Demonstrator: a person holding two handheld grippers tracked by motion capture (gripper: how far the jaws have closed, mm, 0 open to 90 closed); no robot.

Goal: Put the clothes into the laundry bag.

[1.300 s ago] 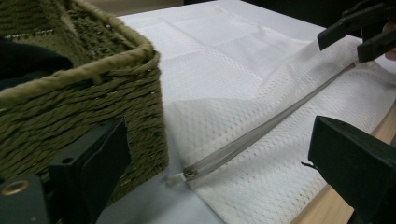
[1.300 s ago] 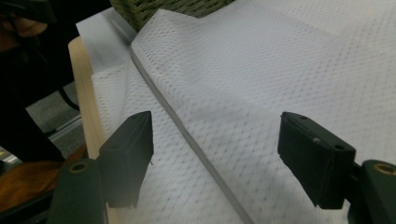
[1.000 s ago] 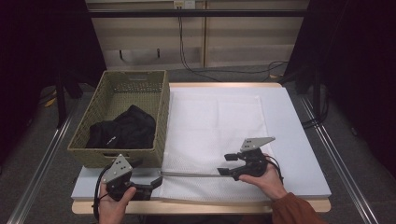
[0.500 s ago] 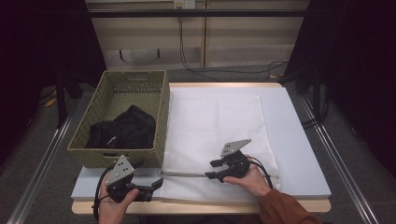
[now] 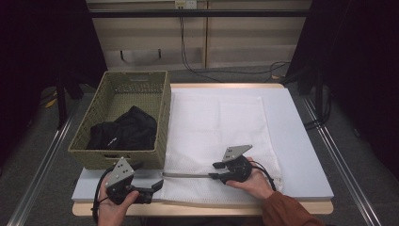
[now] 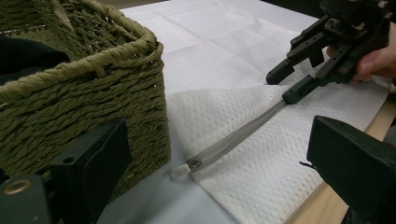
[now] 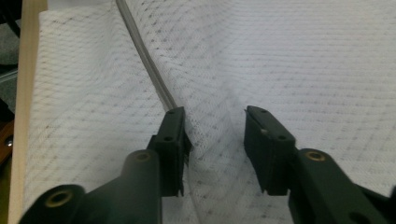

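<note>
Now a white mesh bag [image 5: 219, 141] is laid flat on the table [image 5: 301, 141], just beside a woven basket [image 5: 160, 117]. A black cloth [image 5: 124, 132] is piled inside the basket. A grey zipper [image 5: 188, 175] is seen along the bag's near edge, and its small pull [image 6: 194, 163] is near the basket's corner.

The right gripper [image 5: 215, 171] is held low over the bag, at the far end of the zipper from the pull. Its jaws have just been closing, but a gap is still left between them. A raised fold of mesh is seen in that gap, and the zipper's end is right by one jaw.

The left gripper [image 5: 157, 186] is held near the pull, with its jaws wide apart and nothing between them.
</note>
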